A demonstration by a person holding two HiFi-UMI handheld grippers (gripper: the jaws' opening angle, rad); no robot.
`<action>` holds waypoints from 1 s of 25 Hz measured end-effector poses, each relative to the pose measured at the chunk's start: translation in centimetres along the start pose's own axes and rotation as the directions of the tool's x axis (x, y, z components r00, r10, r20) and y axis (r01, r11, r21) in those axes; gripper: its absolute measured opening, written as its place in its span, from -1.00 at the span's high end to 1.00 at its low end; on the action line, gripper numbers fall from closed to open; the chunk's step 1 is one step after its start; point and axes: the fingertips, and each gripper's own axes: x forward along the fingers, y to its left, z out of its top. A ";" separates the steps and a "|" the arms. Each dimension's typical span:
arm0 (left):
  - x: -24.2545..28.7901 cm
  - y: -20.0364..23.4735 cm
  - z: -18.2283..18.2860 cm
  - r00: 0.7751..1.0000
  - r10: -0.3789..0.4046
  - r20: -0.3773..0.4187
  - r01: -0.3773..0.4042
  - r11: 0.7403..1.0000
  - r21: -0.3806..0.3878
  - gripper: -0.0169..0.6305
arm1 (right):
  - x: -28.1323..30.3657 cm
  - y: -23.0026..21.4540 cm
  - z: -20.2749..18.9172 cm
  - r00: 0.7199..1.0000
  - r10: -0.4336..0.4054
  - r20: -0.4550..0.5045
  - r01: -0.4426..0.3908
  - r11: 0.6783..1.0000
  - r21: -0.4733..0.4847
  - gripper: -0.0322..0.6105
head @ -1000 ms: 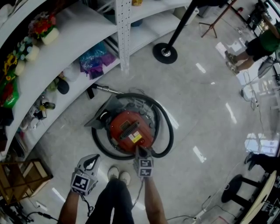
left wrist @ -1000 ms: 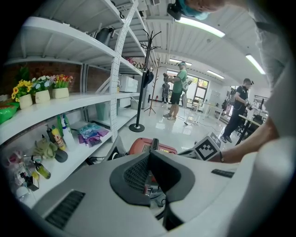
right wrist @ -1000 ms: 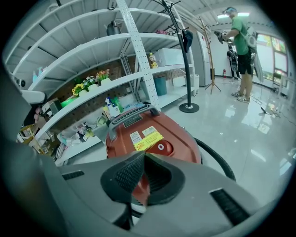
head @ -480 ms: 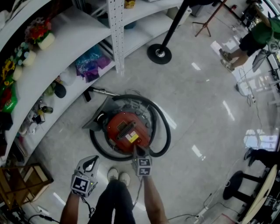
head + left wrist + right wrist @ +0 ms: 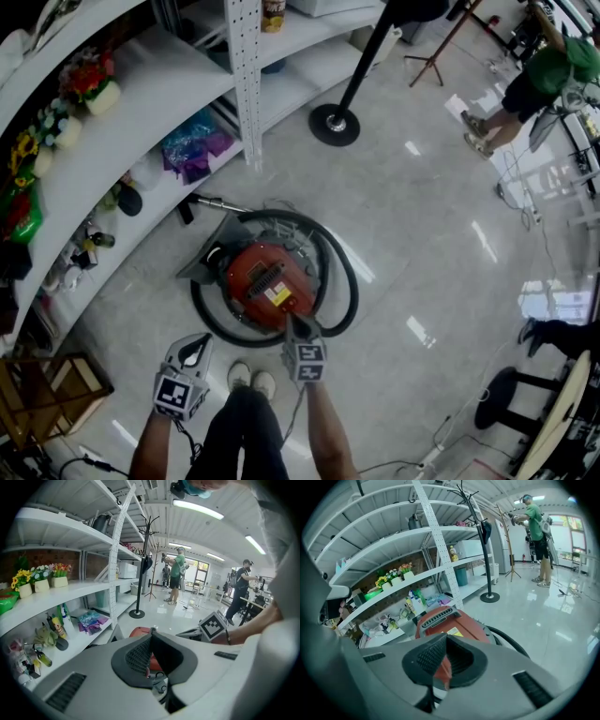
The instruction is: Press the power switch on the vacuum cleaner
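**Right gripper at the vacuum's near edge**

The red vacuum [image 5: 258, 267] sat on the floor [image 5: 422, 216] just ahead of your shoes [image 5: 253, 377]. Its dark grille [image 5: 270, 276] and yellow label [image 5: 277, 297] faced up, and a black hose [image 5: 345, 281] looped around it. Your right gripper [image 5: 293, 322] pointed down at the vacuum's near edge, its jaws closed together with nothing between them. Whether its tip touched the body could not be told. Your left gripper [image 5: 194, 345] hung apart to the left, over the floor, its jaws also pressed together and holding nothing. Beyond the vacuum stood white shelves [image 5: 141, 112] carrying flowers [image 5: 89, 61], bottles [image 5: 98, 241] and a purple bag [image 5: 192, 150]. A stand's round black base [image 5: 335, 124] rested on the floor farther off. A person in green [image 5: 548, 70] stood well apart at the far right.
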 end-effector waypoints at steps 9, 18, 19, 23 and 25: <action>-0.8 -1.2 3.1 0.999 -0.005 0.039 0.004 1.000 0.025 0.93 | -4.8 1.4 4.4 0.995 0.010 0.100 -0.010 1.000 -0.001 0.86; -2.4 -2.7 6.5 0.997 -0.018 0.081 0.014 0.998 0.059 0.93 | -9.3 3.9 7.6 0.988 0.055 0.147 -0.053 0.998 -0.017 0.86; -2.5 -2.9 6.9 0.996 -0.021 0.084 0.015 0.998 0.064 0.93 | -9.8 4.1 8.0 0.987 0.059 0.153 -0.057 0.998 -0.017 0.86; -3.1 -3.3 8.5 0.995 -0.023 0.100 0.015 0.996 0.082 0.93 | -11.7 4.6 9.6 0.981 0.067 0.182 -0.067 0.998 -0.002 0.86; -3.7 -3.4 9.3 0.994 -0.021 0.109 0.012 0.996 0.086 0.93 | -12.9 4.9 10.3 0.980 0.064 0.191 -0.066 0.998 0.004 0.86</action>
